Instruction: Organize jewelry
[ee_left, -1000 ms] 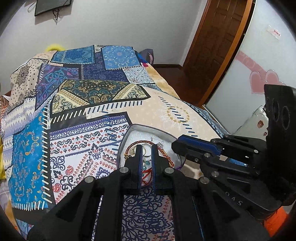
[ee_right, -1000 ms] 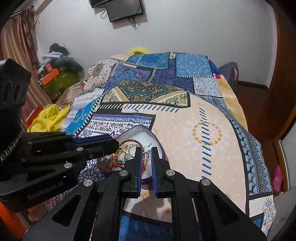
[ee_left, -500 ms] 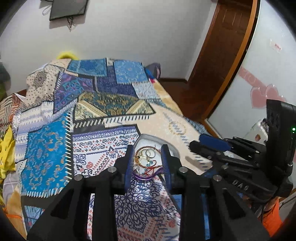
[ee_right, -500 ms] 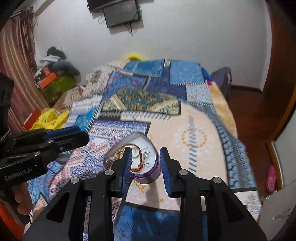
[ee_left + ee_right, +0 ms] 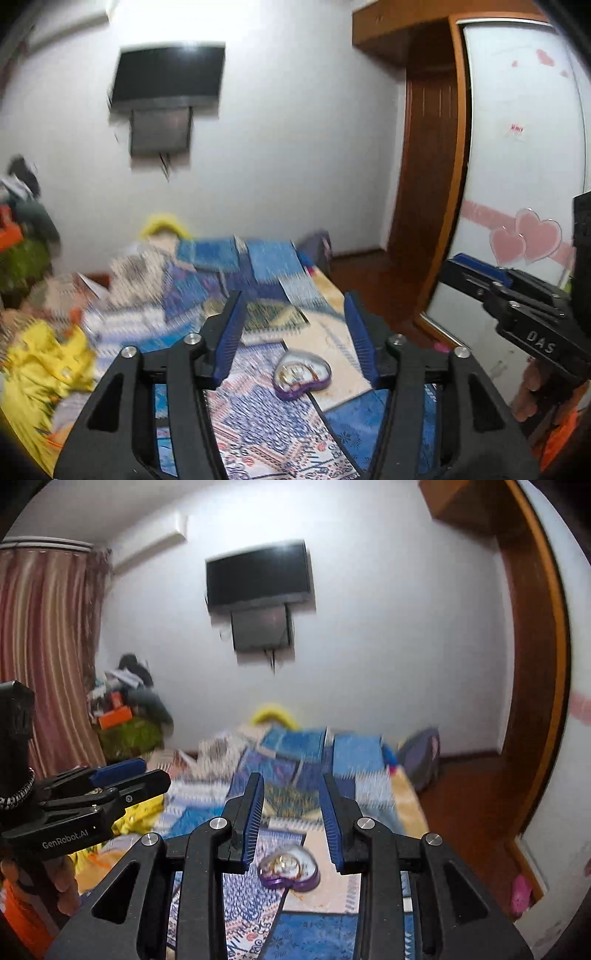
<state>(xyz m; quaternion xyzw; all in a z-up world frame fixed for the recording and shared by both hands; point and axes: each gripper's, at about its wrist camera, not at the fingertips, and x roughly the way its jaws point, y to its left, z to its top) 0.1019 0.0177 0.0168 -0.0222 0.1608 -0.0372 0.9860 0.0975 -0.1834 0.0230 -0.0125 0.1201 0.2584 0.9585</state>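
A purple heart-shaped jewelry box (image 5: 302, 374) with a clear lid sits on the patterned bedspread (image 5: 258, 424); rings and beads show inside. It also shows in the right wrist view (image 5: 290, 872). My left gripper (image 5: 293, 334) is open and empty, raised well above and back from the box. My right gripper (image 5: 291, 812) is open and empty too, also held high above the box. Each gripper appears at the edge of the other's view: the right one (image 5: 480, 277) and the left one (image 5: 122, 775).
The bed fills the lower middle of both views. Yellow cloth (image 5: 44, 369) lies at the bed's left. A wall TV (image 5: 258, 576), a striped curtain (image 5: 48, 646), a wooden door (image 5: 428, 192) and a white wardrobe (image 5: 524, 147) surround it.
Both grippers have opened from shut and pulled up and back from the heart box. The views have tilted up toward the wall, and the box now looks small and far.
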